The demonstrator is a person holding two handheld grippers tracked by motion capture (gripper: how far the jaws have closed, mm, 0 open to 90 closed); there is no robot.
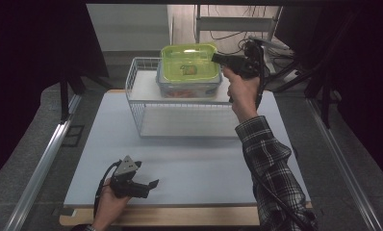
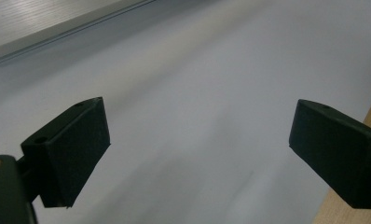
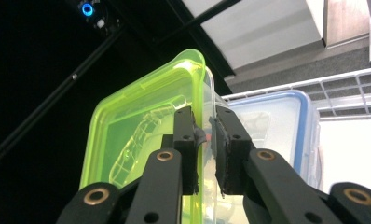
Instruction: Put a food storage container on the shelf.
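A clear box with a lime-green lid [image 1: 188,62] is up over the white wire basket [image 1: 134,96] at the back of the table. My right gripper [image 1: 217,57] is shut on its right edge; in the right gripper view the pads pinch the green rim [image 3: 200,93] and the clear wall. Just under it in the basket lies a clear box with a blue-rimmed lid [image 1: 187,89], also seen behind the jaws [image 3: 277,121]. Whether the two boxes touch I cannot tell. My left gripper [image 1: 153,185] is held low at the table's front left, open [image 2: 200,140] with nothing between its jaws.
The basket stands on a pale grey mat [image 1: 189,159] that covers the wooden table. A metal rail [image 1: 45,159] runs along the left side. Dark frames and cables crowd the back right [image 1: 276,48].
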